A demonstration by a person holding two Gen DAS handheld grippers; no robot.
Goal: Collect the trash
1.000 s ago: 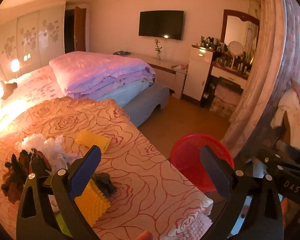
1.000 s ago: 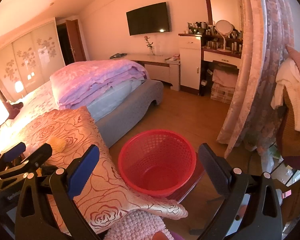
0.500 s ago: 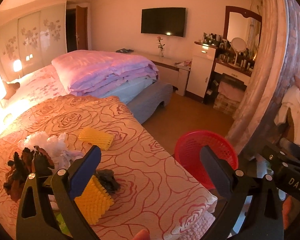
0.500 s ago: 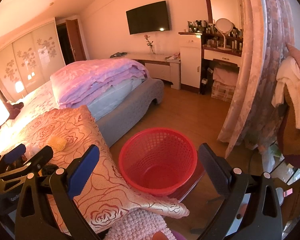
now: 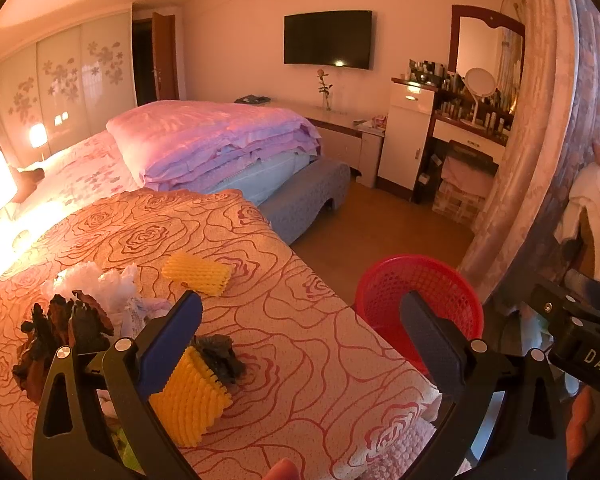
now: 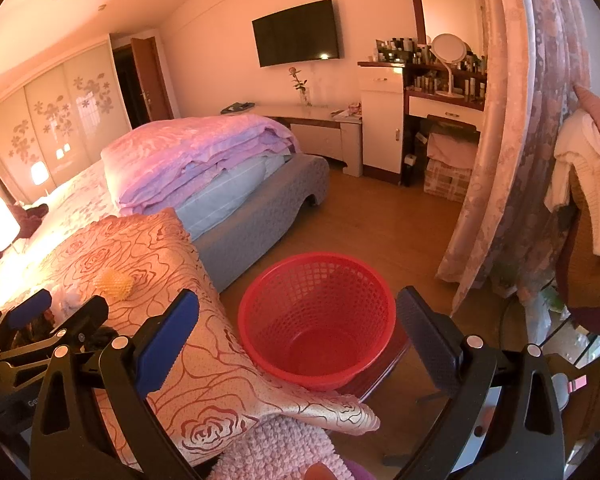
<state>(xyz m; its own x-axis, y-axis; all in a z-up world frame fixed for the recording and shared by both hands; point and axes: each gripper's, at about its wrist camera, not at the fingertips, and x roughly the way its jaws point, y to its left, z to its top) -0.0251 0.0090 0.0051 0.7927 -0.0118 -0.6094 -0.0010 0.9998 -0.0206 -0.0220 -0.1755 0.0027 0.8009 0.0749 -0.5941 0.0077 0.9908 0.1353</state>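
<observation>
A bedroom in warm orange light, seen from two handheld tools held over the foot of a bed. The left gripper [image 5: 300, 332] hovers above a rose-patterned bedspread [image 5: 300, 364], its two blue-padded fingers spread wide and holding nothing. Just beneath and touching the view of its left finger lies a yellow foam net sleeve [image 5: 190, 398], with a small dark crumpled scrap [image 5: 218, 356] against the sleeve's far edge. Further left of that finger sits a heap of brown dried leaves [image 5: 56, 336], and just beyond it a pile of white crumpled tissue [image 5: 100, 286]. A second yellow foam sleeve [image 5: 196, 273] lies ahead of the gripper, apart from the rest.

The right gripper [image 6: 298, 330] is also spread wide and empty. Directly ahead between its fingers stands a red mesh plastic basket [image 6: 320, 320], upright, just beside the bed's edge; nothing is visible inside it. In the left view the same basket appears ahead and to the right, behind the right finger. The left tool shows at the lower left of the right view.

Beyond, folded pink and lilac quilts [image 6: 204, 152] are stacked on the bed, a black television [image 6: 296, 32] hangs on the far wall, and a patterned curtain [image 6: 512, 132] hangs to the right.
</observation>
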